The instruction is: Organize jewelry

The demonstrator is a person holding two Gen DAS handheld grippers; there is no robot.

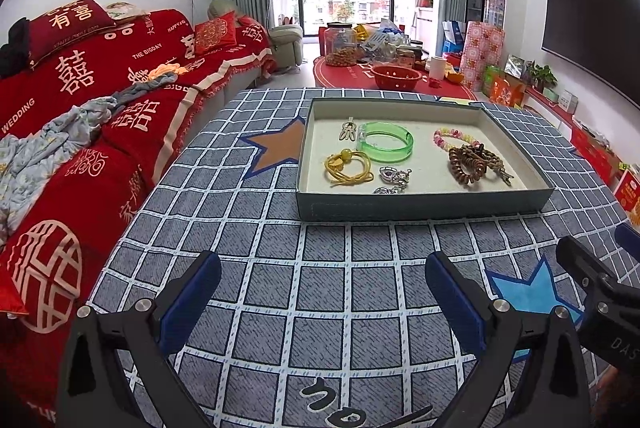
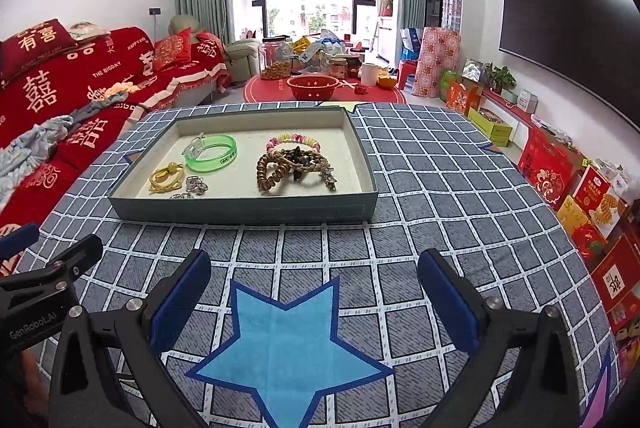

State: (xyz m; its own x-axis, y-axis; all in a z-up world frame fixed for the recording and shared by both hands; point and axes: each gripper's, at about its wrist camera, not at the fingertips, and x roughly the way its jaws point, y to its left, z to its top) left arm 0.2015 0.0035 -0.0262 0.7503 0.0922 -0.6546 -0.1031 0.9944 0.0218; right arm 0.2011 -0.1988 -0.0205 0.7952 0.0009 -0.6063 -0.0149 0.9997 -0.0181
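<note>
We see the checked tablecloth point(image 2: 440, 188), then on it the shallow tray point(image 2: 244, 206) holding the jewelry: green bangle point(image 2: 211, 158), brown beads point(image 2: 276, 168). Our left gripper point(image 1: 322, 292) and right gripper point(image 2: 314, 290) hover near the tray, jaws spread, empty.

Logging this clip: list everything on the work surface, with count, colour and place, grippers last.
tray: one, grey-blue with pale lining, on the cloth
green bangle: one, translucent green, tray's middle
yellow cord bracelet: one, yellow, near-left part of tray
silver pieces: a few, exact count unclear, by tray's near wall
pastel bead bracelet: one, pink and yellow, far right of tray
brown bead strands: tangled, count unclear, right of tray
checked cloth: one, grey-blue with stars, covering the surface
left gripper: open, short of tray
right gripper: open, above blue star
</note>
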